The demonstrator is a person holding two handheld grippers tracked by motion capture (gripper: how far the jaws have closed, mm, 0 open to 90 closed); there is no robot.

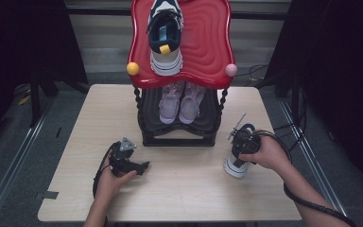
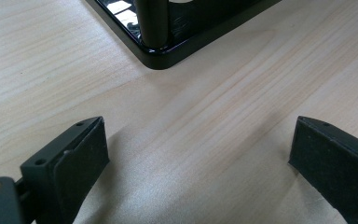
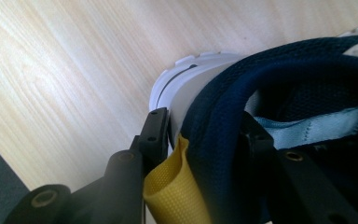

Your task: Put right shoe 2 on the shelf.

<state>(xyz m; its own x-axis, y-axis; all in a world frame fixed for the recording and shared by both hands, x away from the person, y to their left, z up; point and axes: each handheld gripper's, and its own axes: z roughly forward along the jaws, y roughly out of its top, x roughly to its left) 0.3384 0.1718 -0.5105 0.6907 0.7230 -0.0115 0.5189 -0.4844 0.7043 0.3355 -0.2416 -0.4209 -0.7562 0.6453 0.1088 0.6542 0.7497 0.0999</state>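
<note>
Two shelves make up the rack (image 1: pixel 179 137) at twelve o'clock on the table (image 1: pixel 75 142). Its red top shelf (image 1: pixel 208 42) carries one sneaker (image 1: pixel 165 42), navy and white with a yellow heel tab, heel toward the person. Its black lower shelf (image 1: pixel 208 120) holds a pair of pale pink shoes (image 1: pixel 180 103), side by side, toes toward the person. A yellow knob (image 1: pixel 133 68) and a pink knob (image 1: pixel 231 70) sit at the front corners of the red shelf.

A second, matching sneaker (image 1: pixel 236 165) stands on the table at four o'clock from the rack, well apart from it. The right gripper (image 1: pixel 242 142) is clenched on its heel: in the right gripper view one jaw lies outside against the white heel beside the yellow tab (image 3: pixel 172 196), the other inside the navy collar (image 3: pixel 219 140), so the heel wall is pinched between them.

The left gripper (image 1: pixel 144 166) rests at seven o'clock from the rack, near its front left corner. Its jaws stand wide and released, with bare table between them in the left gripper view, and the rack's black base corner (image 2: pixel 161 58) just ahead.
</note>
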